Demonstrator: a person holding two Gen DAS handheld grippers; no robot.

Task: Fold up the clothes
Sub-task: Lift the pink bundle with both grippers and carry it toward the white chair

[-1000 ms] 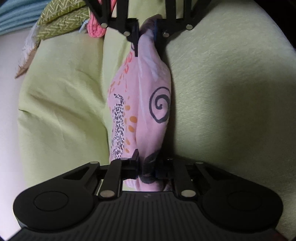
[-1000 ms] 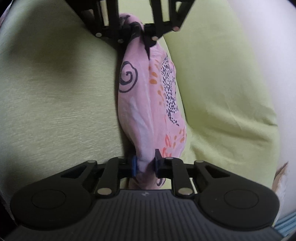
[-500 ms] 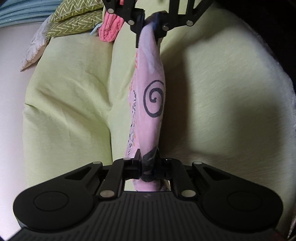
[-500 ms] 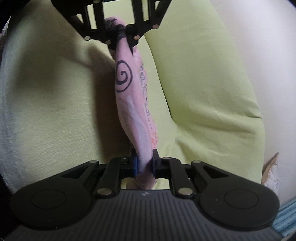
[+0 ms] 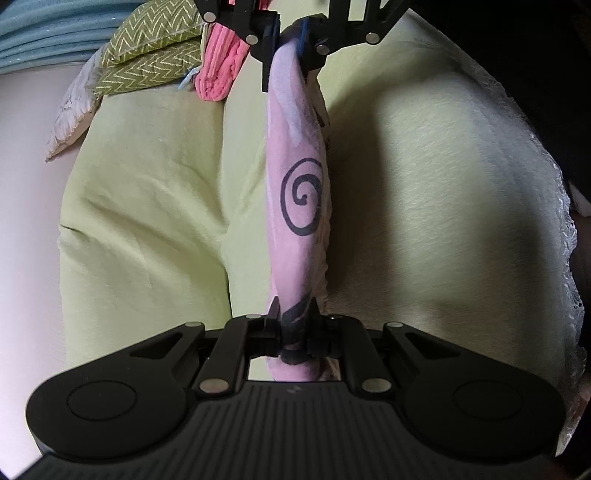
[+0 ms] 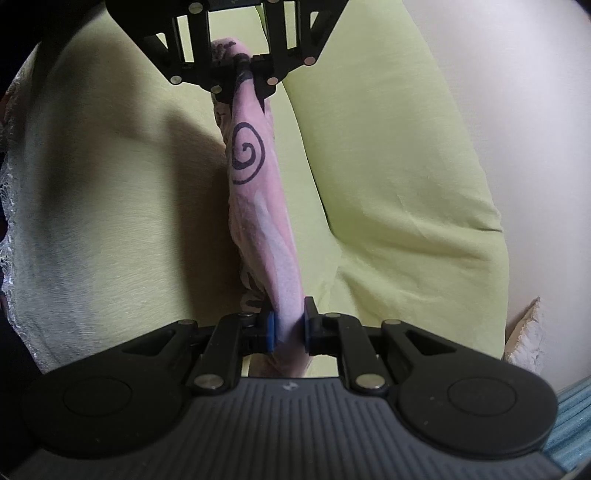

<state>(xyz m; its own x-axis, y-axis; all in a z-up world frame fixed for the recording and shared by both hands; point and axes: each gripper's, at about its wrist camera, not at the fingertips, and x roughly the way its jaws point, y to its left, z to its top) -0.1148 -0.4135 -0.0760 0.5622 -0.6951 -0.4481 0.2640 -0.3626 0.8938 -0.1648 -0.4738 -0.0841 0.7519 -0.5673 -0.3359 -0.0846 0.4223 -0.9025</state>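
A pink garment (image 5: 295, 221) with a black spiral print is stretched taut in the air between my two grippers. My left gripper (image 5: 293, 326) is shut on one end of it. My right gripper (image 6: 288, 328) is shut on the other end, pink cloth pinched between its blue pads. In the left wrist view the right gripper (image 5: 291, 40) faces me at the top with the garment hanging from it. In the right wrist view the pink garment (image 6: 258, 206) runs up to the left gripper (image 6: 245, 70). Below lies a light green cloth (image 5: 147, 206).
The green cloth (image 6: 388, 177) covers a pale surface (image 5: 26, 221) and has a lace edge (image 5: 565, 229) at the right. A pink knitted item (image 5: 218, 74), green zigzag-patterned fabric (image 5: 147, 48) and light blue fabric (image 5: 44, 33) lie at the far left.
Both grippers have lifted and drawn apart. The pink garment went from a slack, wide bundle to a narrow, taut band between them.
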